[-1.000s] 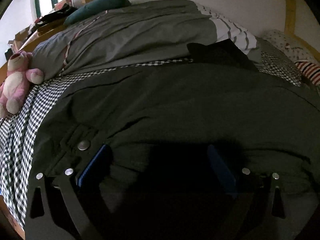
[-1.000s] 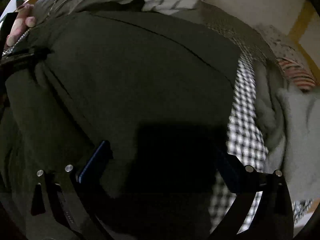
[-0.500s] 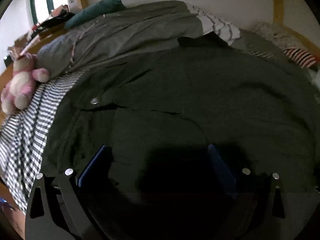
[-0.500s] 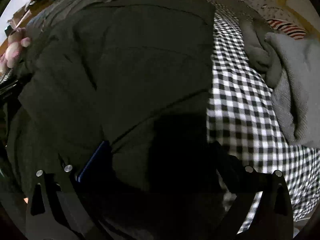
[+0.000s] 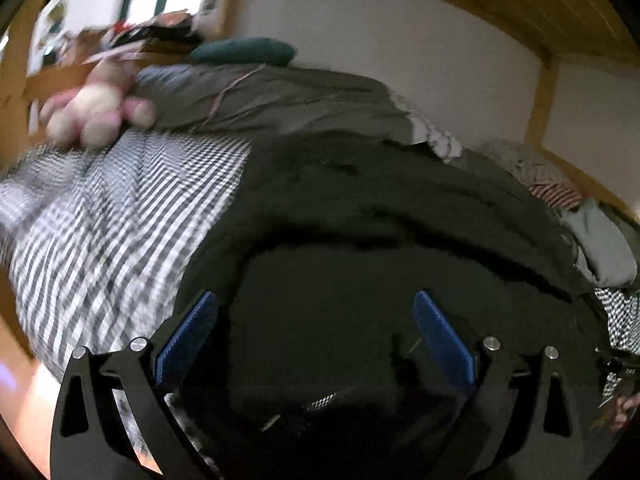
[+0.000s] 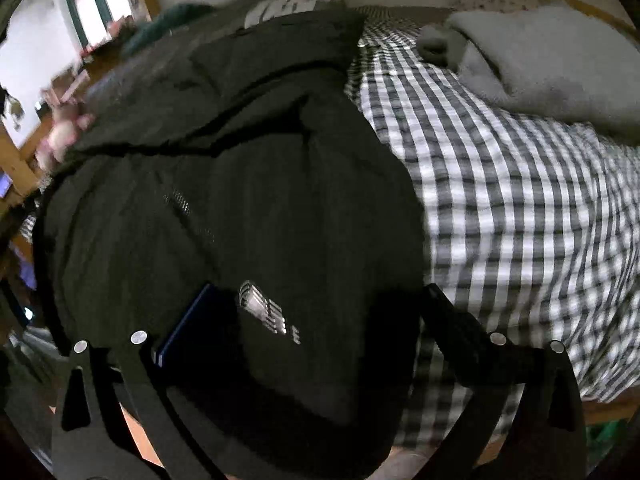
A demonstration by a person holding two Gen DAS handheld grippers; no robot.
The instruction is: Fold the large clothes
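Note:
A large dark olive jacket (image 5: 392,216) lies spread on a black-and-white checked bedsheet (image 5: 120,216). It also fills the left half of the right wrist view (image 6: 248,168), with a silver logo patch (image 6: 266,312) on its near part. My left gripper (image 5: 316,320) is open over the jacket's near edge, blue pads wide apart, nothing between them. My right gripper (image 6: 316,316) is open over the jacket's near corner, with the logo patch between its fingers; its right finger lies over the sheet.
A pink plush toy (image 5: 96,108) sits at the bed's far left. A grey duvet (image 5: 280,96) and teal pillow (image 5: 244,50) lie at the back. Grey folded clothes (image 6: 548,48) lie at the right. A wooden bed frame (image 5: 540,92) stands by the wall.
Both grippers have pulled back toward the bed's near edge and tilted up. More checked sheet shows beside the jacket, and the jacket's near part with the logo patch now lies folded over.

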